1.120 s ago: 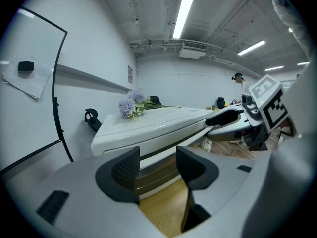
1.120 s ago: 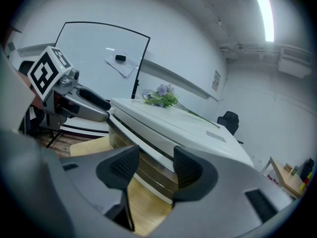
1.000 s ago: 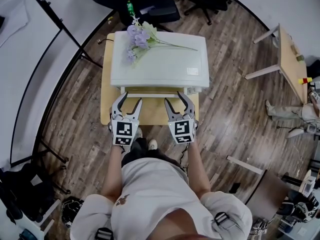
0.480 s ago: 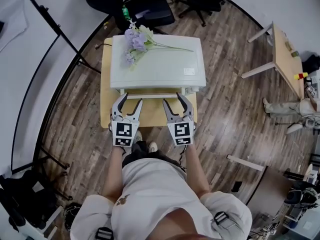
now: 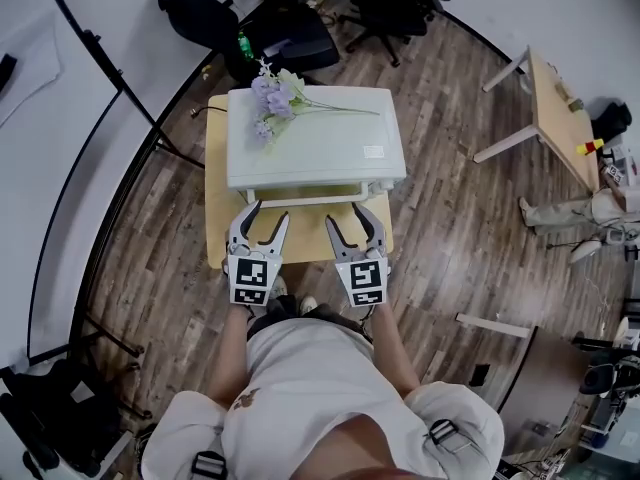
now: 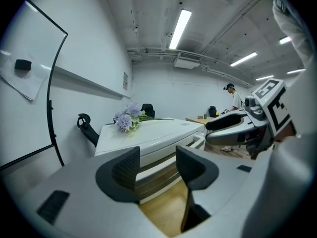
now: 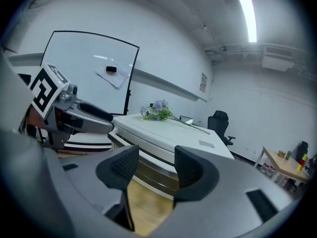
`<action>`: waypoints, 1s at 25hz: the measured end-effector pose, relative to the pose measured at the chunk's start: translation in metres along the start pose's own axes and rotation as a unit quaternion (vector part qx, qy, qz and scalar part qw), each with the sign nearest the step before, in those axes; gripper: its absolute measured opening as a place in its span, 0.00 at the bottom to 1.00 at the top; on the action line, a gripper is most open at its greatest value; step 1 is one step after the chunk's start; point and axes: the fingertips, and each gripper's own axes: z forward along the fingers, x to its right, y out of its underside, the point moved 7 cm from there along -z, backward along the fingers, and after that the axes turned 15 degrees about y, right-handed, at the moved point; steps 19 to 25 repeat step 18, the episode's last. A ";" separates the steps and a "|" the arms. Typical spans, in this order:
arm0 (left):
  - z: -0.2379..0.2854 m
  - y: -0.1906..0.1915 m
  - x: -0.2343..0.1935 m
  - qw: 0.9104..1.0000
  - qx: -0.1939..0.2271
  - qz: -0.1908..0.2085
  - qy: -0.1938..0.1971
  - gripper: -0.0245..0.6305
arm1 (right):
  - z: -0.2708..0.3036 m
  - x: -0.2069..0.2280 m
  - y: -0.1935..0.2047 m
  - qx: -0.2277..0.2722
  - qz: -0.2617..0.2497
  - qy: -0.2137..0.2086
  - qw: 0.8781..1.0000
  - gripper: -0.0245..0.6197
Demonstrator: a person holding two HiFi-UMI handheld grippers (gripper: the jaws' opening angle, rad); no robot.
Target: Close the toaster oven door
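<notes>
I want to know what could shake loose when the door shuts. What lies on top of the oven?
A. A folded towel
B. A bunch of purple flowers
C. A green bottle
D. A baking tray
B: purple flowers with long stems lie on the flat white top of the oven, their blooms toward its far left corner in the head view.

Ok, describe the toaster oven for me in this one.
The toaster oven is a white, boxy, metal-looking unit on a small wooden table. Purple flowers lie on its flat top toward the back left; a small label sits near the front right. A white bar handle spans the front door, over dark glass. The door looks nearly upright; whether fully shut is unclear. The left gripper and right gripper, both open, are at the handle; contact uncertain.
</notes>
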 end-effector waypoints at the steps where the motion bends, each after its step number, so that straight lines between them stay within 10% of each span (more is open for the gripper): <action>1: -0.002 0.000 0.000 1.000 0.000 0.000 0.002 0.38 | -0.001 -0.001 -0.002 0.000 0.000 0.001 1.000 0.39; 25: 0.005 -0.019 -0.002 1.000 0.006 0.004 0.027 0.37 | 0.012 0.000 -0.025 0.001 -0.004 -0.005 1.000 0.37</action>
